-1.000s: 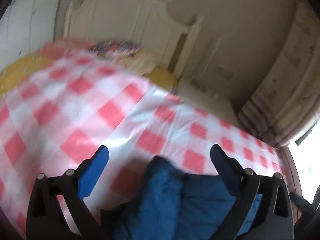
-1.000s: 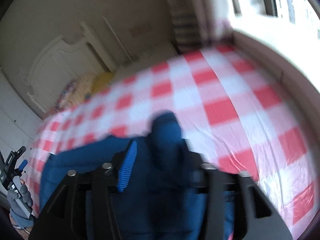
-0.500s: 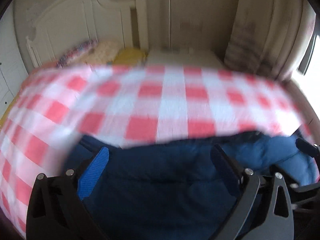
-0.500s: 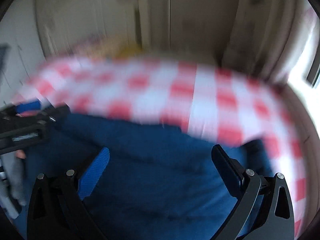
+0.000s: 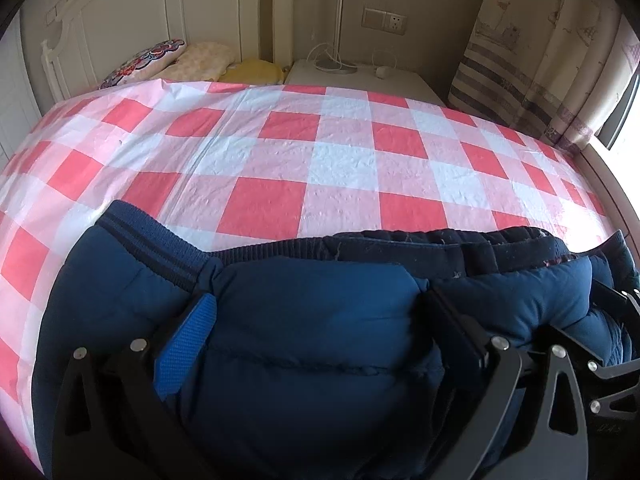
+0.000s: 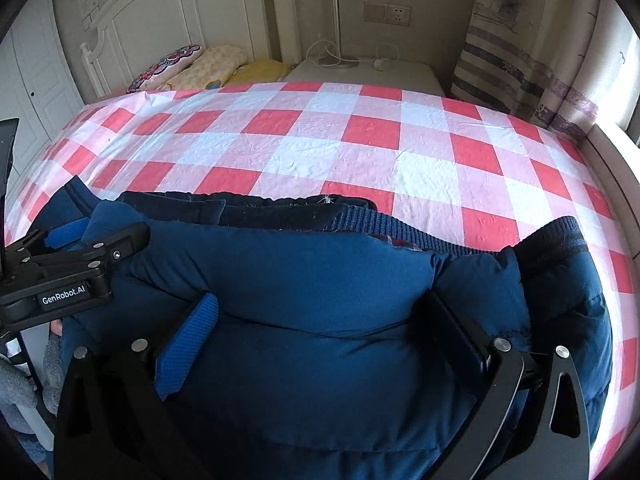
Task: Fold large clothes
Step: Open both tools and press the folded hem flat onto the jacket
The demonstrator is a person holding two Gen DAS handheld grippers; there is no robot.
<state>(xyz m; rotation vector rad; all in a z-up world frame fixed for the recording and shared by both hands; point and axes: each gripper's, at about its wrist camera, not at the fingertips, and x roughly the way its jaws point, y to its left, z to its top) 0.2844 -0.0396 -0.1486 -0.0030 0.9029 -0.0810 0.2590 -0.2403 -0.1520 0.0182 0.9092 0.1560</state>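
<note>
Both the left tongs (image 5: 316, 312) and the right tongs (image 6: 324, 312) stood released, jaws wide over the padded blue jacket (image 6: 320, 288), which lay bunched at six o'clock on the checked bed (image 6: 360, 152), apparently set down for folding.

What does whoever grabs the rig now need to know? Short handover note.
Left gripper: open wide. Padded fabric bulges between its fingers and is not clamped.
Right gripper: its jaws have just been opening and now stand wide. Jacket fabric lies between them and looks released.
Navy padded jacket: lies bunched at the near edge of the red-and-white checked bedsheet, with its ribbed hem along the far side.
Done: the jacket is set down on the bed, apparently doubled over once.
Left: it is still puffy and uneven, so it probably needs smoothing and another fold.
</note>
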